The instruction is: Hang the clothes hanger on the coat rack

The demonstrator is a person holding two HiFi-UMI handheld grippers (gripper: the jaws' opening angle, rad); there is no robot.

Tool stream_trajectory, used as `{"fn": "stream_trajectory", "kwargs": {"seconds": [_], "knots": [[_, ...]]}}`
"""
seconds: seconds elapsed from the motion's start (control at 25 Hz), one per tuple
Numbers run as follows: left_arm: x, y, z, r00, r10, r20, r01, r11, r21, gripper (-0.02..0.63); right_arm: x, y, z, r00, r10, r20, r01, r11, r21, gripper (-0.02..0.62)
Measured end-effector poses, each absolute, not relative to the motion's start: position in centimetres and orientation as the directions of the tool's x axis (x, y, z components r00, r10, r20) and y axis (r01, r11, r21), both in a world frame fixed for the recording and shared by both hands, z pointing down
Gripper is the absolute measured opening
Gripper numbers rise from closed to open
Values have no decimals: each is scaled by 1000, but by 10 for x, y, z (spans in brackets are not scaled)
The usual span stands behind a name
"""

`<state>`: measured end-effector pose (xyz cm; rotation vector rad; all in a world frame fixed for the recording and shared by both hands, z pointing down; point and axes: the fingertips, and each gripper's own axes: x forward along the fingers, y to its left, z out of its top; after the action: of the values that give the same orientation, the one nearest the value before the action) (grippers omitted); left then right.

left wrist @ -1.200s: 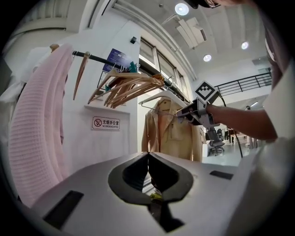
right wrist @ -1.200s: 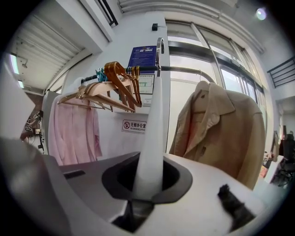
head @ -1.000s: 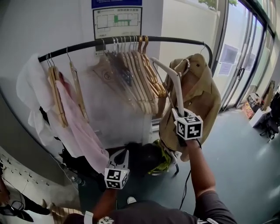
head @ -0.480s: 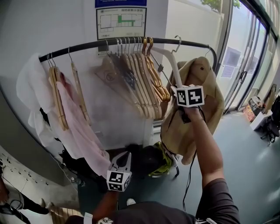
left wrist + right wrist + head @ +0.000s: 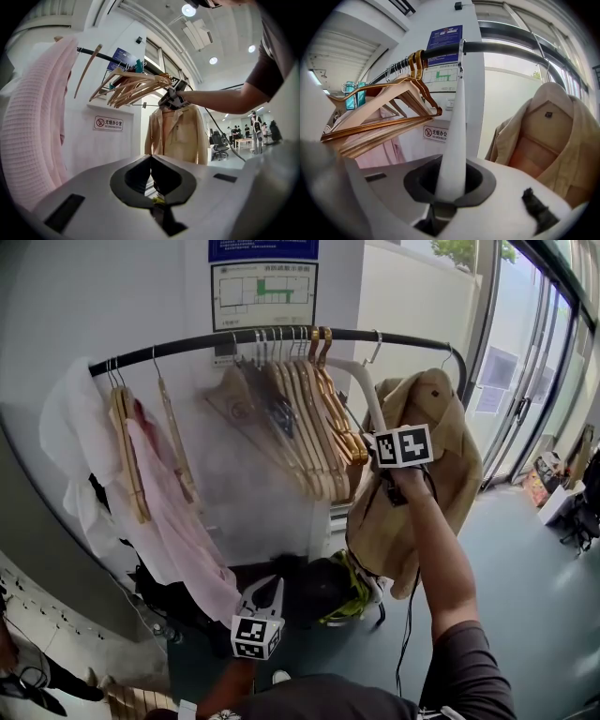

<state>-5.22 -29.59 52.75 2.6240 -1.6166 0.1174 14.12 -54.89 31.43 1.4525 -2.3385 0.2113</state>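
My right gripper (image 5: 382, 440) is raised near the black coat rack rail (image 5: 187, 341) and is shut on one arm of a white hanger (image 5: 367, 395). In the right gripper view the white hanger (image 5: 457, 126) runs up from between the jaws of the right gripper (image 5: 451, 161), and its metal hook crosses the rail (image 5: 506, 49). I cannot tell whether the hook rests on the rail. My left gripper (image 5: 270, 585) hangs low in front of the rack, shut with nothing in it; its tips (image 5: 151, 157) meet.
Several wooden hangers (image 5: 300, 418) crowd the rail left of the white one. A beige jacket (image 5: 427, 456) hangs at the rail's right end, a pink garment (image 5: 173, 512) at the left. Dark bags lie on the floor under the rack. Glass doors (image 5: 525, 381) stand at right.
My right gripper has risen with the white hanger, bringing its hook from below the rail up to it. The left gripper has stayed low.
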Motion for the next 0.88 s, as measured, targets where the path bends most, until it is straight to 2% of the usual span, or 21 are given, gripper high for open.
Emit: {"fn": "stream_trajectory", "kwargs": {"seconds": [0.2, 0.32, 0.36, 0.44, 0.52, 0.68, 0.88], "knots": [[-53, -298, 526, 452, -887, 92, -892, -453, 9, 11, 140, -550, 314, -396, -839, 372, -887, 455, 82, 58], [-47, -298, 526, 467, -879, 92, -883, -469, 7, 11, 147, -550, 305, -373, -877, 304, -899, 423, 117, 61], [-45, -296, 527, 473, -876, 95, -880, -475, 7, 11, 151, -548, 302, -362, -891, 274, -905, 406, 126, 68], [-40, -292, 530, 485, -868, 103, -873, -487, 10, 9, 159, -541, 299, -351, -911, 217, -916, 382, 122, 136], [-35, -289, 531, 497, -861, 107, -867, -499, 11, 9, 169, -531, 298, -345, -925, 156, -925, 364, 108, 176], [-33, -290, 529, 507, -856, 104, -861, -509, 2, 11, 186, -500, 303, -323, -945, 50, -943, 326, 74, 202], [-31, -292, 525, 510, -854, 101, -859, -513, -6, 11, 196, -445, 324, -304, -953, -7, -952, 303, 40, 202]]}}
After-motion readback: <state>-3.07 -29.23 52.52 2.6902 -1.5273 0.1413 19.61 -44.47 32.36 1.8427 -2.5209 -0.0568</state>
